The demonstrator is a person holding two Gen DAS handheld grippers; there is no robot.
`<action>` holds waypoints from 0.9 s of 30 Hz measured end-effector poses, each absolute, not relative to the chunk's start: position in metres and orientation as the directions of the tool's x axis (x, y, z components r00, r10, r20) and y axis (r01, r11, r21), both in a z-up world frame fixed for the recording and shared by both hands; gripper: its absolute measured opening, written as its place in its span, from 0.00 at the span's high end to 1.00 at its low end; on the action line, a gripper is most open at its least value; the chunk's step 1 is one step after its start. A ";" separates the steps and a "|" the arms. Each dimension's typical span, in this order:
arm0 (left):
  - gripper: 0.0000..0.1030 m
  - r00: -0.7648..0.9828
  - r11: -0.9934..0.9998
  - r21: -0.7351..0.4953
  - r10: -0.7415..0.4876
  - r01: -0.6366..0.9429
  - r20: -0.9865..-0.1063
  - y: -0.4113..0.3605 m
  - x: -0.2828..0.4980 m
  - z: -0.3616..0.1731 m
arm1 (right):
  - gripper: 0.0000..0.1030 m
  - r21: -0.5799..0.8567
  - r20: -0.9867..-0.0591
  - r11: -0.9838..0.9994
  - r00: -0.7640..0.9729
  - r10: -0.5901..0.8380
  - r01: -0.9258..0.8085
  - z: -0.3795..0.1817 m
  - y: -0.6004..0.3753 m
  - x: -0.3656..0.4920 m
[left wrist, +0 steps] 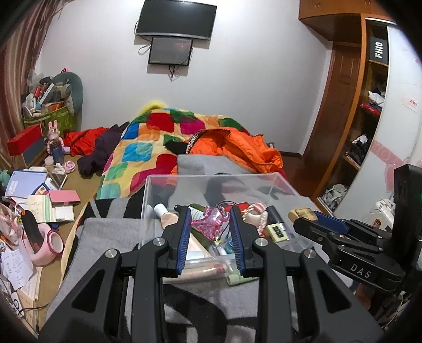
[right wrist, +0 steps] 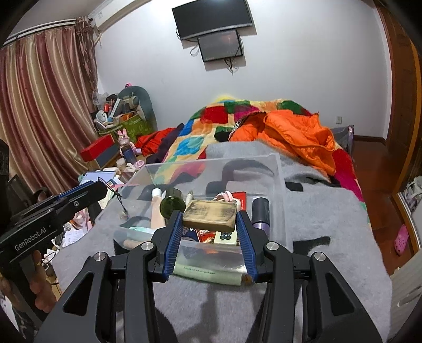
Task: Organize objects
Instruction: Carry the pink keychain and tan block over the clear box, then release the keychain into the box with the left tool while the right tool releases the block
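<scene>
Above clear bin [right wrist: 279, 184], right tongs [right wrist: 209, 219] clamping tan block [right wrist: 209, 214], long axis crosswise

One clear bin [right wrist: 277, 168] at frame centre, one pink charm [left wrist: 211, 220], one tan block [right wrist: 209, 213], two wall screens [right wrist: 213, 18], perhaps a dozen jumbled toiletries.

- A black television [left wrist: 176, 19] hangs on the white wall, with a smaller dark screen [left wrist: 170, 51] just below it.
- A patchwork quilt [right wrist: 211, 132] of many colours covers the bed; an orange jacket [right wrist: 298, 134] lies on it.
- Striped curtains [right wrist: 44, 105] hang at the left.
- A wooden wardrobe [left wrist: 343, 110] stands at the right.
</scene>
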State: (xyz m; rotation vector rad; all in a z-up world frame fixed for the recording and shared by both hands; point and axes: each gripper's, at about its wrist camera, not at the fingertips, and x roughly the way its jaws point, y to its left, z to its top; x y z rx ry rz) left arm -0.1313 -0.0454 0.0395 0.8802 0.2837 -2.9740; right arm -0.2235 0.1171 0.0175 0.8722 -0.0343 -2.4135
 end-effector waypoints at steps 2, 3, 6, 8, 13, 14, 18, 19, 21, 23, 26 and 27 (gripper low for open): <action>0.72 -0.828 -0.982 -0.168 0.022 0.087 -0.560 -0.048 -0.139 0.032 | 0.63 0.212 -0.591 -0.838 -0.617 -0.519 0.502 0.013 0.114 -0.228; 0.72 -0.823 -0.981 -0.170 0.023 0.090 -0.568 -0.049 -0.142 0.028 | 0.63 0.213 -0.598 -0.838 -0.611 -0.518 0.502 0.010 0.112 -0.230; 0.72 -0.802 -0.979 -0.181 0.031 0.097 -0.597 -0.054 -0.151 0.016 | 0.63 0.212 -0.616 -0.835 -0.594 -0.517 0.507 0.002 0.106 -0.235; 0.72 -0.789 -0.977 -0.191 0.040 0.099 -0.613 -0.057 -0.156 0.007 | 0.63 0.208 -0.625 -0.835 -0.587 -0.514 0.510 -0.003 0.103 -0.238; 0.72 -0.770 -0.974 -0.205 0.058 0.096 -0.635 -0.058 -0.163 -0.006 | 0.63 0.196 -0.632 -0.836 -0.586 -0.507 0.512 -0.006 0.098 -0.242; 0.72 -0.768 -0.974 -0.206 0.061 0.094 -0.638 -0.058 -0.164 -0.007 | 0.63 0.196 -0.633 -0.837 -0.586 -0.506 0.511 -0.007 0.097 -0.243; 0.72 -0.763 -0.976 -0.198 0.063 0.087 -0.644 -0.057 -0.167 -0.010 | 0.62 0.183 -0.636 -0.841 -0.591 -0.496 0.508 -0.007 0.094 -0.244; 0.72 -0.762 -0.977 -0.195 0.063 0.084 -0.645 -0.056 -0.168 -0.011 | 0.62 0.179 -0.637 -0.842 -0.592 -0.493 0.509 -0.007 0.093 -0.244; 0.70 -0.757 -0.978 -0.194 0.069 0.078 -0.650 -0.054 -0.168 -0.011 | 0.62 0.169 -0.639 -0.845 -0.596 -0.486 0.508 -0.007 0.092 -0.243; 0.62 -0.759 -0.978 -0.192 0.069 0.075 -0.648 -0.053 -0.166 -0.010 | 0.62 0.165 -0.641 -0.844 -0.595 -0.485 0.510 -0.007 0.092 -0.242; 0.54 -0.764 -0.980 -0.187 0.067 0.071 -0.642 -0.049 -0.163 -0.007 | 0.56 0.168 -0.642 -0.842 -0.591 -0.489 0.513 -0.005 0.093 -0.241; 0.52 -0.766 -0.980 -0.183 0.064 0.071 -0.640 -0.049 -0.161 -0.006 | 0.56 0.166 -0.640 -0.843 -0.595 -0.487 0.512 -0.004 0.095 -0.240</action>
